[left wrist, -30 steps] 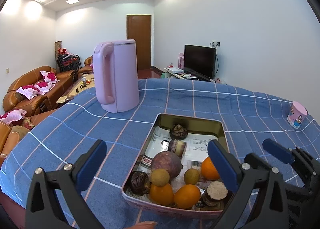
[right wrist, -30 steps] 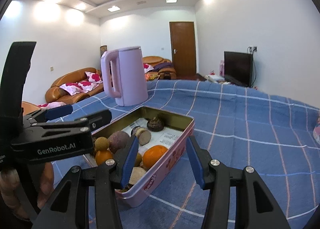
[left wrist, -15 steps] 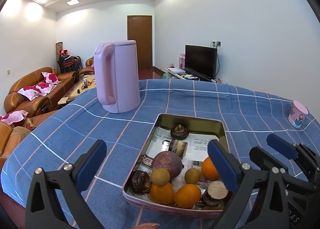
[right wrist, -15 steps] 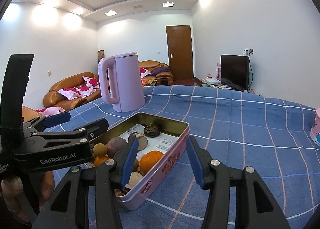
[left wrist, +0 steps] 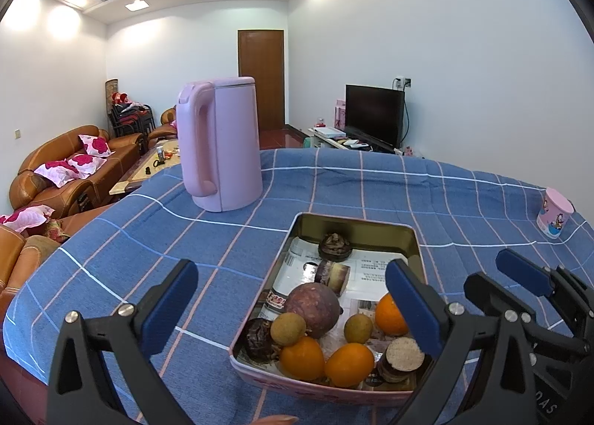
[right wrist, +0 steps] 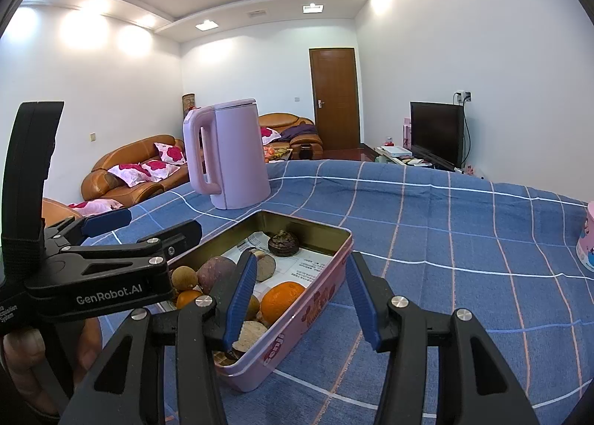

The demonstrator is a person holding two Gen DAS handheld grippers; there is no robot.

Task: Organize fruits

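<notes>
Hidden: the tin's [left wrist: 414, 239] near fruits are partly covered by the right gripper's [right wrist: 302, 298] left finger in its own view.
Fruits: oranges [left wrist: 302, 358] and brown fruits lie in the tin on the blue checked cloth [left wrist: 185, 239].
Left gripper [left wrist: 289, 308]: jaws wide apart, empty, above the tin's near end.
Right gripper: jaws parted, empty, straddling the tin's right wall.

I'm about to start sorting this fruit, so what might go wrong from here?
Two risks, as judgements:
1. The fruits crowd the near end of the tin; gripping one orange may nudge its neighbours.
2. The left gripper and right gripper both hover at the tin, so they might collide.
</notes>
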